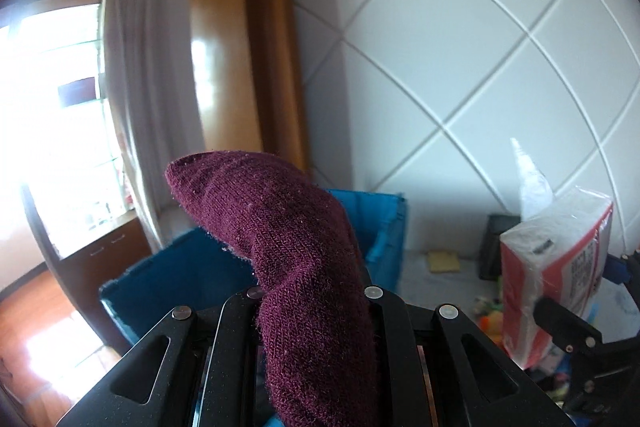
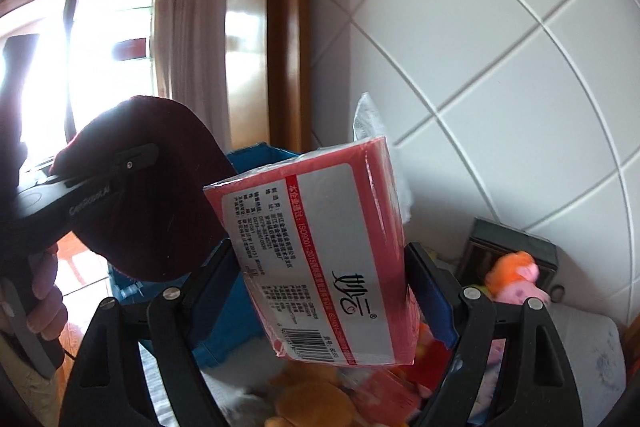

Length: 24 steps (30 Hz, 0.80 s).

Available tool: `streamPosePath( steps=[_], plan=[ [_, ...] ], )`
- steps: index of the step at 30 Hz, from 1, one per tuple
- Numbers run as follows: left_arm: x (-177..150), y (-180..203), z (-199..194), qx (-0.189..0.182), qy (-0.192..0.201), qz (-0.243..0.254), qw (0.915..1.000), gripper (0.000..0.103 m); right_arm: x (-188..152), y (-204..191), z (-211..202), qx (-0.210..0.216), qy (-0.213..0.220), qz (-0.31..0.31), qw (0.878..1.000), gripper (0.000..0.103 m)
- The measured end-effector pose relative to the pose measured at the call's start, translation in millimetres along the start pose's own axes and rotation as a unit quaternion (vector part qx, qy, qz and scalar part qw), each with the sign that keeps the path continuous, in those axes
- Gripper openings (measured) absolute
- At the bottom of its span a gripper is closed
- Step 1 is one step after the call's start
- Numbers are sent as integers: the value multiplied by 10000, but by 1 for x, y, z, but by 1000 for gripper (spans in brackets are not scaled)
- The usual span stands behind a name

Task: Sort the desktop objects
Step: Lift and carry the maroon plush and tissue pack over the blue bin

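So my left gripper [image 1: 314,297] was clamped tight on a maroon sock [image 1: 280,227], held up in front of the blue bin [image 1: 386,223]. My right gripper [image 2: 320,281] was squeezing a red tissue pack [image 2: 320,259], lifted above the plush toys [image 2: 516,279].

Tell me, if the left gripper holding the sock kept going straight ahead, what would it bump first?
Probably the blue bin. The left gripper, shut on the sock, points slightly downward, and the bin sits right ahead, just below it. Depth is hard to judge, so it might pass over the rim.
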<state>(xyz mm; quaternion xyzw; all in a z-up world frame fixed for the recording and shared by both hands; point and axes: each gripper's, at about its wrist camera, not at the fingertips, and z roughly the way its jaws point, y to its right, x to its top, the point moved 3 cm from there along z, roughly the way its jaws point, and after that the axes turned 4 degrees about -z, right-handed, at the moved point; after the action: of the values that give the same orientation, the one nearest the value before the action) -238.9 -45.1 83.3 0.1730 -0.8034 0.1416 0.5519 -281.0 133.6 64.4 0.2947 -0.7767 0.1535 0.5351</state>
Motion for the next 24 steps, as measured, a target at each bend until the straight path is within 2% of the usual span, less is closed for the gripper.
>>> streamPosePath(
  steps=[3,6,12,19,24],
  plan=[
    [5,-52,22,135,-84,-21,9999,15,22,-45,30,140,76,9,9999,83],
    [0,-95,45,157,-351,-46,9992,15,37,-85,65,299,53,-19,9995,83],
    [-17,-160,83,177,-833,-113,9963,15,61,-159,132,519,-87,-82,9986,83],
    [-36,-187,117,13,-1205,-221,9925,15,75,-207,182,513,-300,-186,9981,83],
    [-52,-190,141,-101,-1530,-239,9879,15,72,-210,203,394,-499,-184,9978,83]
  ],
)
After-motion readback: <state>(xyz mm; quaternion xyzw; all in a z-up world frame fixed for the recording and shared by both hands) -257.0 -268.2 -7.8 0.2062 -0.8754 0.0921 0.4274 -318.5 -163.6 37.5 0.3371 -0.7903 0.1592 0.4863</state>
